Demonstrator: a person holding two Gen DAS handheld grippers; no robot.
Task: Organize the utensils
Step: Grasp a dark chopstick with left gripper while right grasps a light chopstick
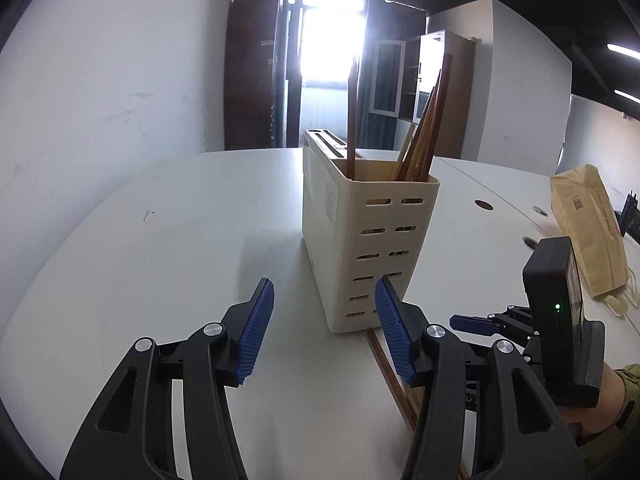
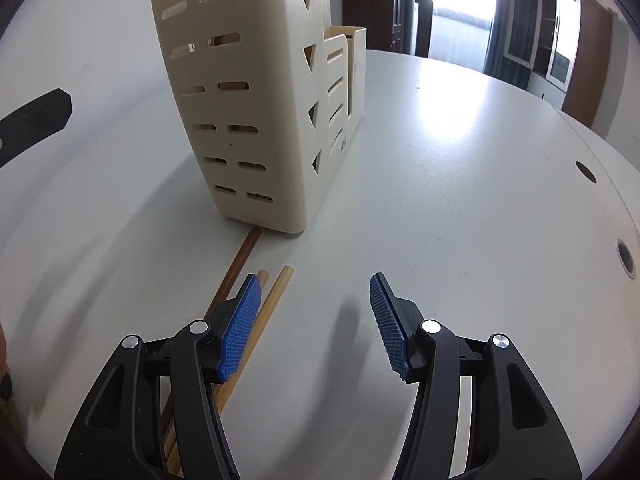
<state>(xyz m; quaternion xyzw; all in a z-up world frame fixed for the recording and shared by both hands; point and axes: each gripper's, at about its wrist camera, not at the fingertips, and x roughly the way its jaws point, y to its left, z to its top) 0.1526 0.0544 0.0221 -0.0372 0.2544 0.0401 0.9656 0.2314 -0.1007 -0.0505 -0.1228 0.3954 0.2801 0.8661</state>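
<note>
White counter (image 2: 460, 200), cream utensil holder (image 2: 248, 120) upright on it with chopsticks inside. Loose chopsticks (image 2: 276, 296) lie flat at holder's base. Left gripper (image 1: 324, 328) and right gripper (image 2: 316, 328): fingers wide, holding nothing.

I see cream utensil holder (image 2: 256, 120): matt moulded plastic, slotted walls. Chopsticks on table (image 2: 276, 296): pale wood, smooth; one darker, polished brown (image 2: 240, 264). Table (image 2: 460, 184): white laminate, smooth, soft sheen. My right gripper (image 2: 316, 328): matt black plastic arms, ribbed blue pads (image 2: 238, 332), shiny metal pins. Brown paper bag (image 1: 588, 228): creased, matt.
</note>
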